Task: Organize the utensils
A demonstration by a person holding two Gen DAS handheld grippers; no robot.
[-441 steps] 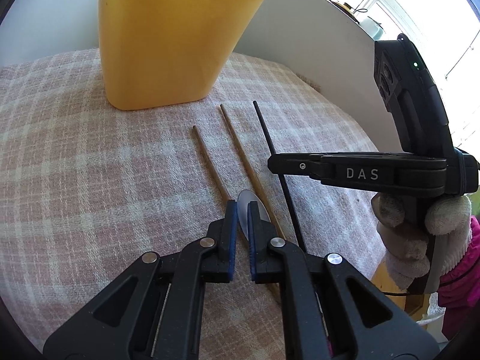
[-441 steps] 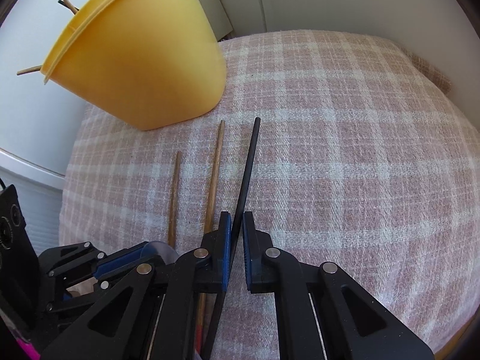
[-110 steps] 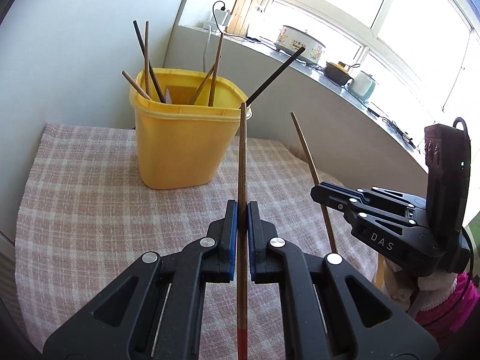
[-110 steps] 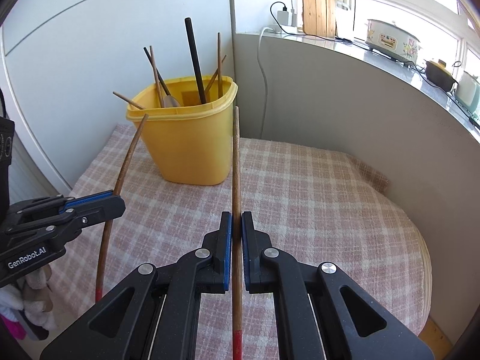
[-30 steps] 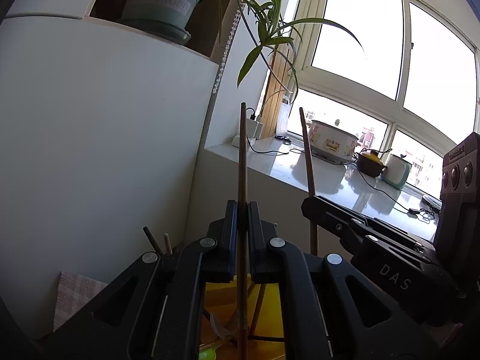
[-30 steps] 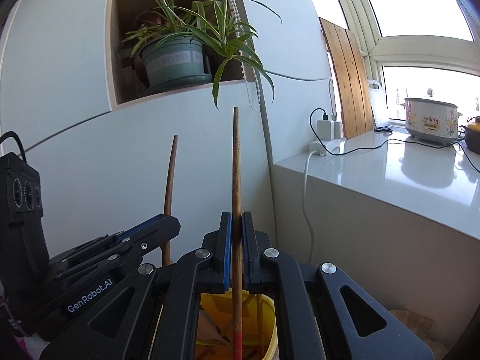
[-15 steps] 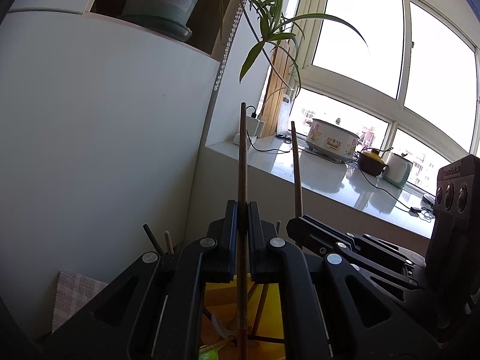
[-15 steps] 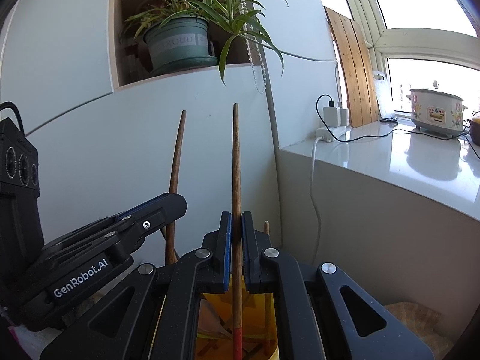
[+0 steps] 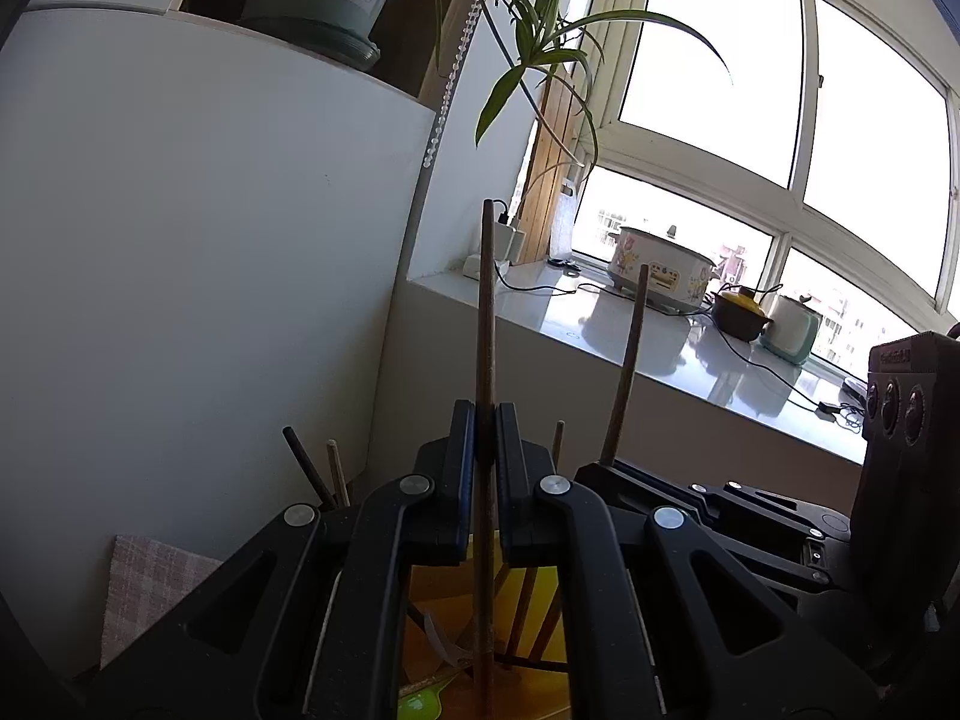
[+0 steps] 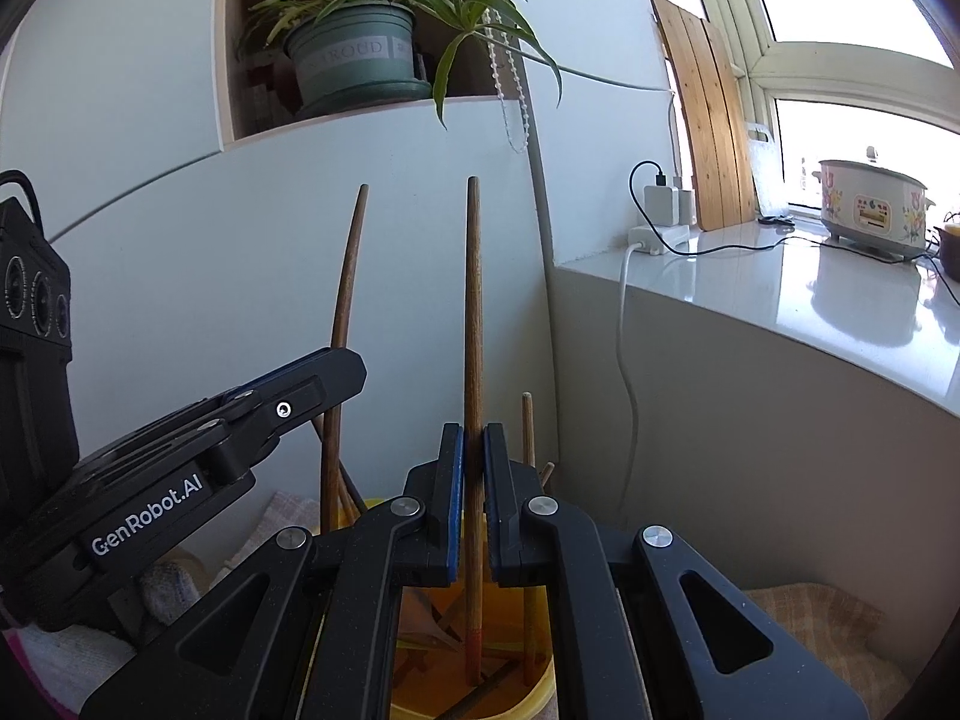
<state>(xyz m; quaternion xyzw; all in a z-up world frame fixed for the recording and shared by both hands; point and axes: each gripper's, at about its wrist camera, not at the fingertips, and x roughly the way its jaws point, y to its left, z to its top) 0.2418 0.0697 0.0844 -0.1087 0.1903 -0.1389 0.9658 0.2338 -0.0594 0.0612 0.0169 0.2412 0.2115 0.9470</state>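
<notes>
Both grippers, left [image 9: 485, 438] & right [image 10: 474, 456], clamp upright chopsticks [image 10: 473, 324] over yellow holder [image 10: 540, 693], frame bottom; uneven release could tip one outside the rim.

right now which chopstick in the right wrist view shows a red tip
The chopstick clamped in the right gripper; its lower end is red, unlike the plain curved-looking chopstick in the left gripper.

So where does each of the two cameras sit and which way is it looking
Left wrist: on the left gripper, facing along its fingers over the yellow bin toward the windowsill; shows its clamped chopstick and the right gripper.
Right wrist: on the right gripper, facing the wall niche; shows its chopstick and the left gripper.
Shared: bin, potted plant, rice cooker.
</notes>
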